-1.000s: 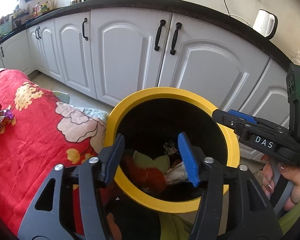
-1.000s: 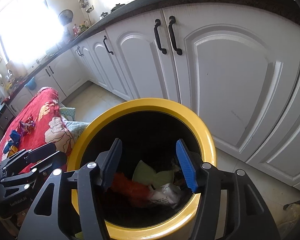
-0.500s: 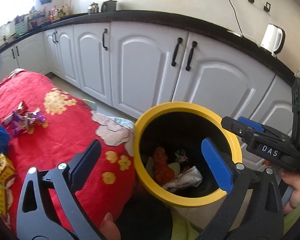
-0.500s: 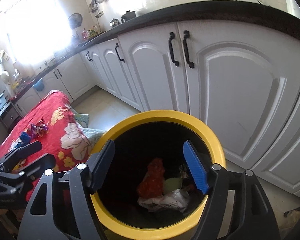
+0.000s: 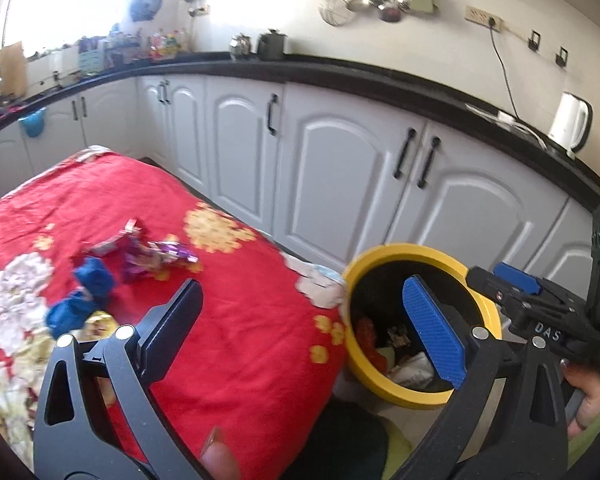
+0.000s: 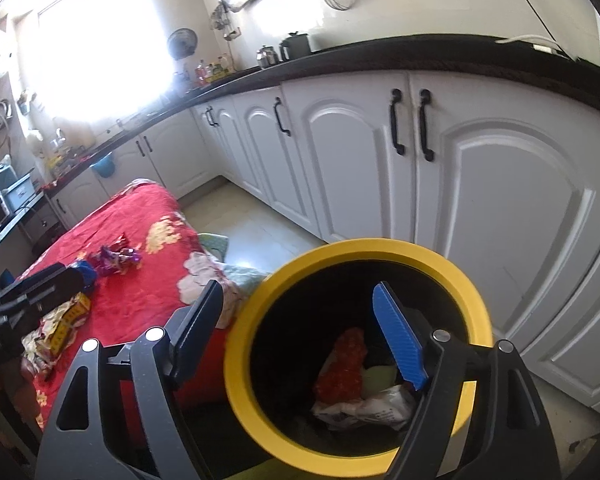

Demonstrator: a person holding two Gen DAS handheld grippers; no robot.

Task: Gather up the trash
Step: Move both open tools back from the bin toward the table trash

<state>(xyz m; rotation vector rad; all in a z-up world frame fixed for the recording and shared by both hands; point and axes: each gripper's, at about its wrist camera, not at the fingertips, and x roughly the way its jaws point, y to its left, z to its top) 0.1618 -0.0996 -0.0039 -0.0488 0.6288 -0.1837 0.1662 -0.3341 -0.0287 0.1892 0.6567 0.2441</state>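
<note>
A black bin with a yellow rim [image 5: 384,256] [image 6: 260,292] stands on the floor beside a red floral cloth [image 5: 228,288] [image 6: 140,292]. Inside lie a red wrapper [image 6: 342,364], a white packet [image 6: 372,404] and a pale green piece. On the cloth lie purple foil wrappers [image 5: 156,252] [image 6: 116,258], blue crumpled pieces [image 5: 88,280] and a yellow packet [image 5: 98,324] [image 6: 66,322]. My left gripper [image 5: 300,328] hangs open and empty above the cloth's edge. The right gripper [image 6: 296,336] is over the bin's rim, its jaws opening with nothing between them.
White cabinet doors with black handles [image 5: 412,160] [image 6: 408,124] run behind the bin under a black counter [image 5: 340,72]. A white kettle [image 5: 570,124] stands on it. A hand holds the right gripper's body [image 5: 540,308] at the right edge.
Both grippers let go of trash into the bin, opened wider and rose. The left one swung left, so more of the cloth and its wrappers shows.
</note>
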